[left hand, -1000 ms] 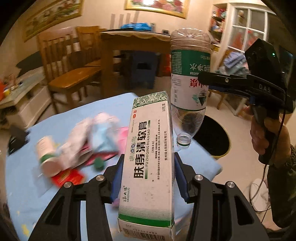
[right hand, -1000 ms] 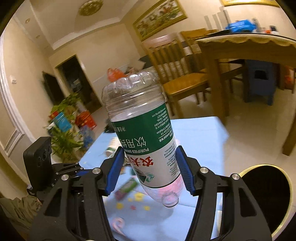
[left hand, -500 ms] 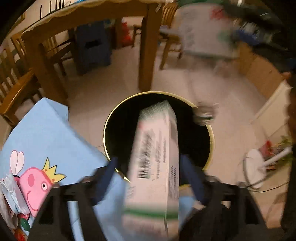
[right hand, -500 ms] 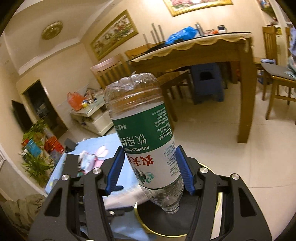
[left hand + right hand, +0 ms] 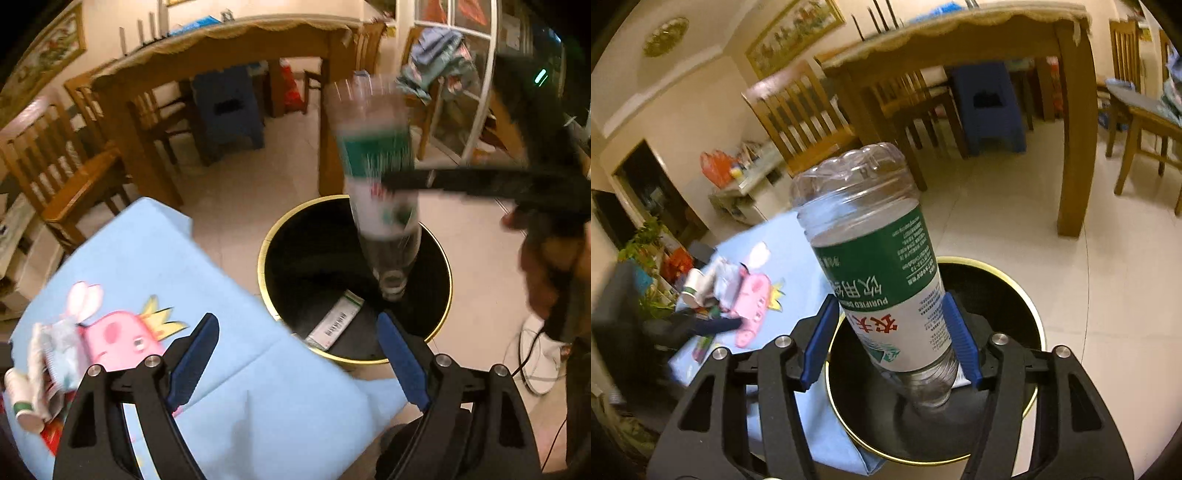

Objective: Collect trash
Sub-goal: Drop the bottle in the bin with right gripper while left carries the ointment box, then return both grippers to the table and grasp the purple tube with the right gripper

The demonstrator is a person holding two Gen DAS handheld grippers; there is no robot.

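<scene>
Left wrist: carton [image 5: 334, 325] inside bin [image 5: 445, 266]; left tool [image 5: 295, 354] wide, right tool [image 5: 888, 341] holding bottle [image 5: 875, 266].

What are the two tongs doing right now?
Left tongs: open, holding nothing.
Right tongs: shut on the plastic bottle, over the bin.

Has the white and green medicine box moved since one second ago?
Yes. The box has left the open left tongs and now lies down inside the black bin.

Left tongs [image 5: 297, 354] agape, right tongs [image 5: 890, 341] clamped
</scene>
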